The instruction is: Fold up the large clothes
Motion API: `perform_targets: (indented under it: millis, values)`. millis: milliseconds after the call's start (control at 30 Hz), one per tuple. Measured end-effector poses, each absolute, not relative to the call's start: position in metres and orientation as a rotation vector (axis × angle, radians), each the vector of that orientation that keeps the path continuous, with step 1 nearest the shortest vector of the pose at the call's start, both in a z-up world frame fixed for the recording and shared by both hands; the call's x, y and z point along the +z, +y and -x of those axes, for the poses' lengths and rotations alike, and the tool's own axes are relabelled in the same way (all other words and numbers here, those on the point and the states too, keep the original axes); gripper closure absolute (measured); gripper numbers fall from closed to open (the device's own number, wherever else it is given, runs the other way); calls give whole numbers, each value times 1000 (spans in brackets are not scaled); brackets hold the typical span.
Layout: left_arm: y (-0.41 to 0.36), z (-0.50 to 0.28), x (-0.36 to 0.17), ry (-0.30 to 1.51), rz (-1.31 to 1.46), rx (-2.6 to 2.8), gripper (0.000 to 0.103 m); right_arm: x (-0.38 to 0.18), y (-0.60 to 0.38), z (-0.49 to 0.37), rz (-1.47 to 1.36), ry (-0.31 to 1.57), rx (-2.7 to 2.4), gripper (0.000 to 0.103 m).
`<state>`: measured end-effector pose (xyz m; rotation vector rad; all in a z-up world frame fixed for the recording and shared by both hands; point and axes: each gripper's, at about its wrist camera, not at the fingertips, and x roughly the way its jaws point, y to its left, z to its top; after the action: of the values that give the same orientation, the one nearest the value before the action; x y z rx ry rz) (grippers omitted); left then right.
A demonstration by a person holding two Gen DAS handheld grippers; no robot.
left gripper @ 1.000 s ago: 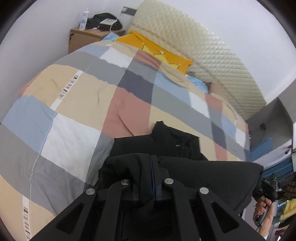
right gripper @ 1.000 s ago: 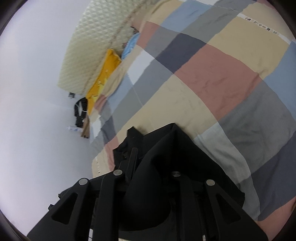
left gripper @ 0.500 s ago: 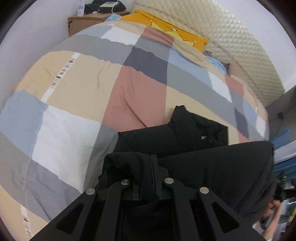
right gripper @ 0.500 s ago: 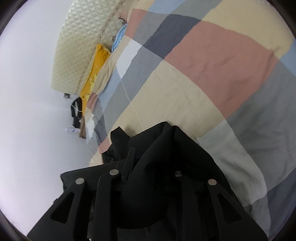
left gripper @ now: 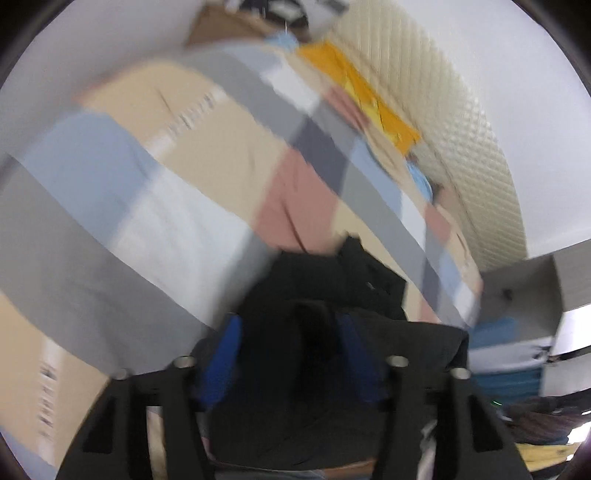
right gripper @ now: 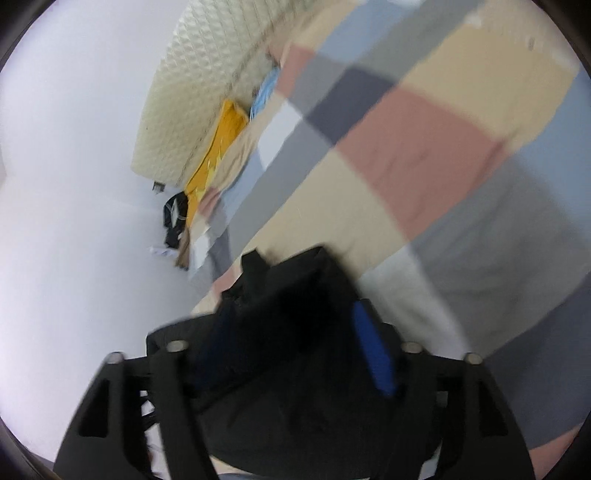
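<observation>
A black jacket (left gripper: 332,291) lies on the checked bedspread (left gripper: 155,192) at the near edge of the bed. In the left wrist view my left gripper (left gripper: 291,332) is open, its blue pads (left gripper: 225,354) spread apart with the black cloth loose between them. In the right wrist view the same jacket (right gripper: 291,295) lies bunched under my right gripper (right gripper: 299,339), which is also open, one blue pad (right gripper: 373,354) showing at the right. Both views are blurred by motion.
A quilted cream headboard (left gripper: 469,129) and an orange pillow (left gripper: 362,92) stand at the far end of the bed. A wooden nightstand (left gripper: 229,26) stands in the far corner. Folded blue cloth (left gripper: 498,350) lies off the bed at the right.
Both grippers were shut on the jacket; now both have opened and let it go. Both cameras have swung quickly, blurring the views.
</observation>
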<state>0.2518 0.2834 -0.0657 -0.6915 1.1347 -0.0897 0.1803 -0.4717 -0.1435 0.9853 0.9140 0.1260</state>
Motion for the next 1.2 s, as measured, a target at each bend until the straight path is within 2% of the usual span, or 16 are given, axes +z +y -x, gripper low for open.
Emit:
perform_targets:
  millis: [167, 333, 600, 833, 1200]
  values:
    - [262, -228, -44, 1028, 532, -142, 43, -112, -453, -166, -812, 887, 124, 33]
    - [168, -208, -53, 1008, 358, -324, 43, -96, -383, -161, -684, 859, 269, 33]
    - [46, -213, -94, 951, 61, -337, 43, -122, -264, -167, -270, 850, 290, 33]
    - [20, -245, -114, 882, 21, -260, 42, -150, -232, -192, -124, 818, 191, 33]
    - [5, -312, -140, 901, -54, -183, 41, -168, -230, -275, -196, 827, 213, 33]
